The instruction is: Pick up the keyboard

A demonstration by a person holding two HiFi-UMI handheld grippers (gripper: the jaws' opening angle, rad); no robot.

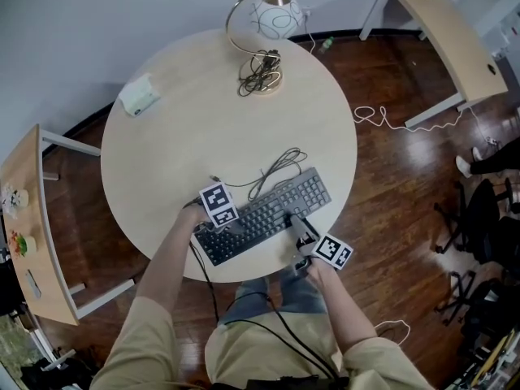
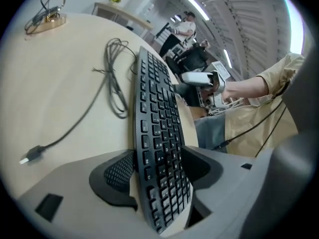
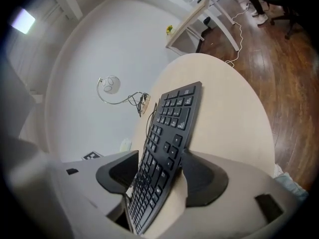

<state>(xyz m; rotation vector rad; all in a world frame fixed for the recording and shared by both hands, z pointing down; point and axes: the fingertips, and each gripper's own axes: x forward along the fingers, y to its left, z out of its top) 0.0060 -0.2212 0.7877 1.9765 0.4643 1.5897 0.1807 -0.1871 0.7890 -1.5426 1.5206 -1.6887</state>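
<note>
1. The left claw, at the bottom of its own view, is closed across one end of the keyboard, with a pad pressed on either side of it.
2. The right claw also has the keyboard between its jaws, low in its view. Both pads look to be against it, so I'd call that a grip too.
3. In the head view the keyboard lies low and centre in the frame, at the near edge of the round bench. Its loose cable curls just above it.
4. A lamp stands at the top of that frame, well apart from the work.
5. As I judge it, the reaching and clamping are done. The keyboard seems to rest flat on the bench, so the lift itself is what remains.
</note>
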